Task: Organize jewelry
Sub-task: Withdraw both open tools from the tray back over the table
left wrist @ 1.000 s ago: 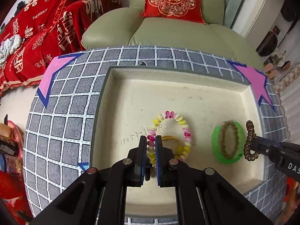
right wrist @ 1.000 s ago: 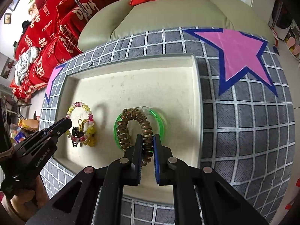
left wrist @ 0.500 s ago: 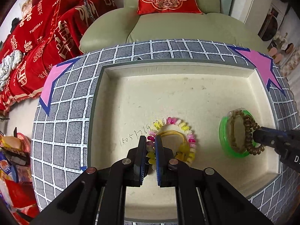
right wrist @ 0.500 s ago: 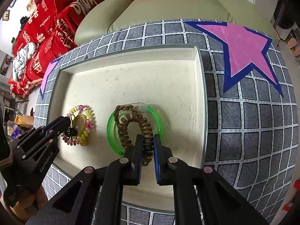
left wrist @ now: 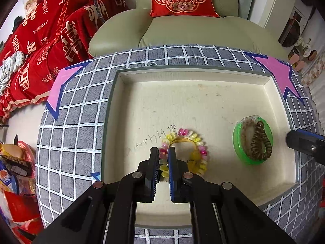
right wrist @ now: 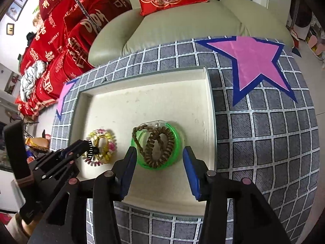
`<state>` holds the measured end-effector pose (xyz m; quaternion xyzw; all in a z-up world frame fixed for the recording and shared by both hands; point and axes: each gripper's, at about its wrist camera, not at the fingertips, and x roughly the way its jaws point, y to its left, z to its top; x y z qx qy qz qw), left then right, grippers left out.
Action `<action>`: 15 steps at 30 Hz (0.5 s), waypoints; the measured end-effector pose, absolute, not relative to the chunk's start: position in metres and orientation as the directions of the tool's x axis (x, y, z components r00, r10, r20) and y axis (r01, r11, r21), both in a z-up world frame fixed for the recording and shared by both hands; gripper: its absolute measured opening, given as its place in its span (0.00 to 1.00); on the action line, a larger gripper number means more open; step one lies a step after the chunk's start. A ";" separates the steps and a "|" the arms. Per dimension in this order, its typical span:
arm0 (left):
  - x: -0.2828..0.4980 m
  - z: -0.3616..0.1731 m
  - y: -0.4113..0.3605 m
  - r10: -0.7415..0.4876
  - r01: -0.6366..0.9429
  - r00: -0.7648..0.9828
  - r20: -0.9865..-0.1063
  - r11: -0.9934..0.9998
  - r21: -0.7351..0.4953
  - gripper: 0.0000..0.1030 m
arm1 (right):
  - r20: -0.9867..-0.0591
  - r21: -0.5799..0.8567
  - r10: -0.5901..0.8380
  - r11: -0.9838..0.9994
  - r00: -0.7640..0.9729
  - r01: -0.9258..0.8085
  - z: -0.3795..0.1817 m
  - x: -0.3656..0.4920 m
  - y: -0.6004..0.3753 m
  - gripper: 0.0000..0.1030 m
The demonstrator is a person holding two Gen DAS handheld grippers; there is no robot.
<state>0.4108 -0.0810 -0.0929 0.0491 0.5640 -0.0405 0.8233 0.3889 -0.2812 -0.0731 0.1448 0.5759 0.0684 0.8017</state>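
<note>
Left gripper [left wrist: 163, 158] clamped on pastel bead bracelet [left wrist: 183, 152] near tray [left wrist: 191, 74] front edge; right gripper [right wrist: 160, 158] spread wide, empty, brown bracelet [right wrist: 158, 145] inside green box [right wrist: 174, 158]. Lift pastel bracelet vertically, avoid snagging.

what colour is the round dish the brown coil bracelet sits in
Bright translucent green dish, holding the brown coil bracelet; clearest in the right wrist view.

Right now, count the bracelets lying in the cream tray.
2. The pink-and-yellow beaded bracelet lies at the tray's left front, pinched by the left gripper. The brown beaded bracelet sits coiled in the green round dish.
</note>
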 end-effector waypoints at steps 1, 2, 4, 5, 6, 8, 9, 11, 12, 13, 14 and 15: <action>0.411 -0.092 -0.080 -0.013 0.121 0.361 -0.933 0.992 0.033 0.17 | -0.902 0.313 0.278 0.948 0.331 0.057 -0.070 0.387 -0.281 0.51; 0.411 -0.091 -0.079 -0.016 0.121 0.361 -0.933 0.992 0.029 0.17 | -0.899 0.316 0.280 0.947 0.336 0.056 -0.068 0.386 -0.279 0.53; 0.411 -0.089 -0.077 -0.027 0.121 0.360 -0.932 0.992 0.018 0.17 | -0.896 0.319 0.283 0.946 0.341 0.055 -0.064 0.381 -0.279 0.54; 0.411 -0.088 -0.077 -0.032 0.121 0.360 -0.932 0.993 0.013 0.17 | -0.895 0.321 0.284 0.945 0.343 0.055 -0.062 0.379 -0.279 0.54; 0.411 -0.087 -0.076 -0.036 0.120 0.360 -0.932 0.993 0.008 0.17 | -0.895 0.323 0.285 0.945 0.344 0.055 -0.060 0.376 -0.279 0.55; 0.409 -0.085 -0.074 -0.038 0.116 0.360 -0.932 0.993 0.004 0.17 | -0.892 0.329 0.291 0.942 0.345 0.057 -0.057 0.370 -0.279 0.61; 0.408 -0.084 -0.074 -0.042 0.117 0.361 -0.932 0.993 0.001 0.17 | -0.891 0.334 0.295 0.941 0.346 0.058 -0.056 0.367 -0.279 0.63; 0.405 -0.080 -0.073 -0.041 0.120 0.366 -0.930 0.993 0.003 0.17 | -0.887 0.342 0.302 0.938 0.349 0.060 -0.054 0.360 -0.280 0.68; 0.403 -0.079 -0.072 -0.039 0.121 0.369 -0.929 0.993 0.007 0.29 | -0.886 0.346 0.304 0.936 0.350 0.063 -0.053 0.357 -0.280 0.69; 0.401 -0.078 -0.072 -0.035 0.122 0.371 -0.928 0.992 0.011 0.88 | -0.886 0.349 0.306 0.935 0.350 0.065 -0.052 0.353 -0.281 0.70; 0.398 -0.076 -0.070 -0.017 0.112 0.379 -0.925 0.993 0.027 1.00 | -0.885 0.353 0.309 0.933 0.349 0.068 -0.051 0.349 -0.281 0.75; 0.395 -0.073 -0.069 -0.002 0.106 0.401 -0.916 0.993 0.044 1.00 | -0.884 0.357 0.312 0.931 0.349 0.070 -0.051 0.345 -0.281 0.79</action>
